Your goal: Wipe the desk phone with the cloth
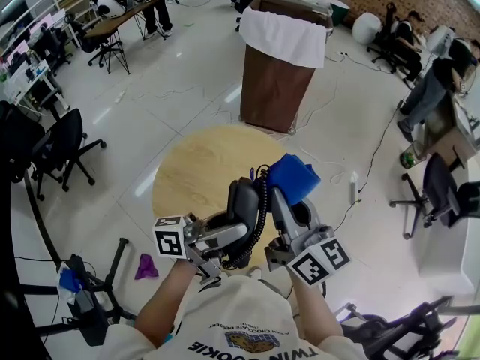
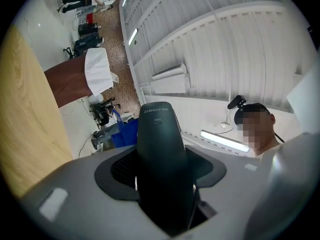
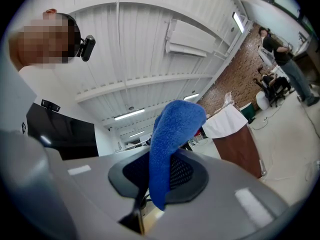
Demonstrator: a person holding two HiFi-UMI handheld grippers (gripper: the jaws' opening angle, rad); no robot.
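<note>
Two handheld tongs hang side by side over the near side of a round wooden table (image 1: 191, 167), each with a load. The left tongs (image 1: 236, 223) pinch the dark grey handset (image 2: 159, 149) of the desk phone, which stands upright between the jaws with its printed end uppermost. A black coiled cord (image 1: 255, 229) drops from it across the table's near rim toward the person's chest. The right tongs (image 1: 289, 199), just right of the handset, are pressed on a blue cloth (image 3: 172, 134). Its rounded top bulges above the jaws and a narrow tail hangs down between them. Cloth and handset sit just beside each other above the table's near edge; whether they touch cannot be told. Beyond the table's far side stands a brown stand (image 1: 274, 88) draped in white. On the pale floor (image 1: 187, 88) left of the table lies a purple scrap (image 1: 145, 266), and a black office chair (image 1: 64, 148) sits farther left. Well to the right of the table, people sit at the room's edge.
</note>
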